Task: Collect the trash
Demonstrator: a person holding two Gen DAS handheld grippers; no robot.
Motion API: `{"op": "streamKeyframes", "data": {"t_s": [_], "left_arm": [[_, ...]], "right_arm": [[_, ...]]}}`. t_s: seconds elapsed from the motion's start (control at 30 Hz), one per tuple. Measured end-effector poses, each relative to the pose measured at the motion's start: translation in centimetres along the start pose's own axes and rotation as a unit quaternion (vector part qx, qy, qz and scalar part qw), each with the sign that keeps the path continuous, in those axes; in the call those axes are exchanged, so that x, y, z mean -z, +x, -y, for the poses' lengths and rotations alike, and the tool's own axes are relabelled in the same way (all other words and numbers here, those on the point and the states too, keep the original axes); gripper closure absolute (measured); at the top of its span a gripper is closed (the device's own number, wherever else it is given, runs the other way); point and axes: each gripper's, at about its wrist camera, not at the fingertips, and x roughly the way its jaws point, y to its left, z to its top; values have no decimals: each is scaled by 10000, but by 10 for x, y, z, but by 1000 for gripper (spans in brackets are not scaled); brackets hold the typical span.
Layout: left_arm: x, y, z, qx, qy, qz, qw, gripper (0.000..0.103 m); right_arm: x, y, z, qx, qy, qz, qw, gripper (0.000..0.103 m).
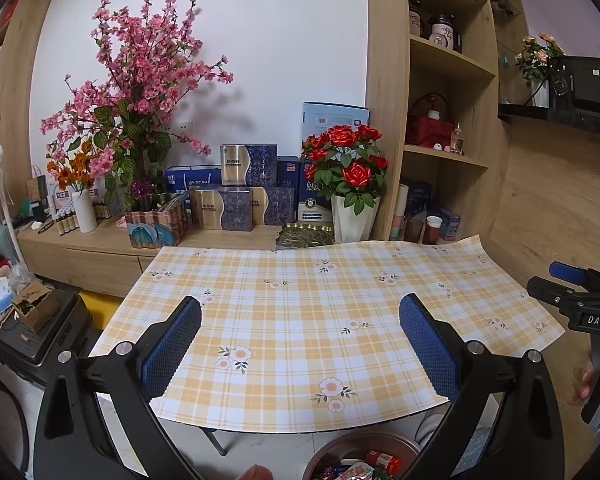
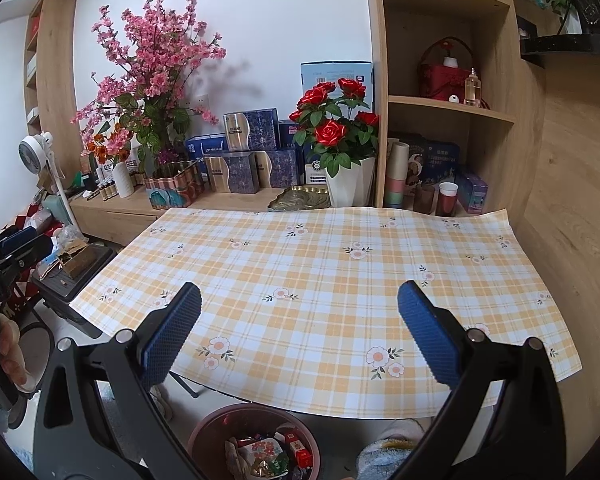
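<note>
A round brownish-pink bin stands on the floor below the table's near edge, holding several wrappers and small red boxes; it also shows in the left wrist view. My left gripper is open and empty above the yellow plaid tablecloth. My right gripper is open and empty above the same tablecloth. No trash shows on the tablecloth. The right gripper shows at the right edge of the left wrist view, and the left one at the left edge of the right wrist view.
A low wooden cabinet behind the table holds pink blossoms, a red rose pot, blue gift boxes and a green tray. Shelves with cups stand at the right. A black case sits left of the table.
</note>
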Motion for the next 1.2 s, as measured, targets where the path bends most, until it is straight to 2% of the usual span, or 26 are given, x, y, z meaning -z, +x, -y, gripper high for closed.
{"op": "streamKeyframes", "data": {"t_s": [0.37,1.2], "left_arm": [[1,1,11,-228,184,33,9996,6],[4,4,25,-72,250,-120,9996,6]], "right_arm": [[-1,0,3,3,12,-7,10000,6],[4,-4,18,115,92,-22,9999,6]]}}
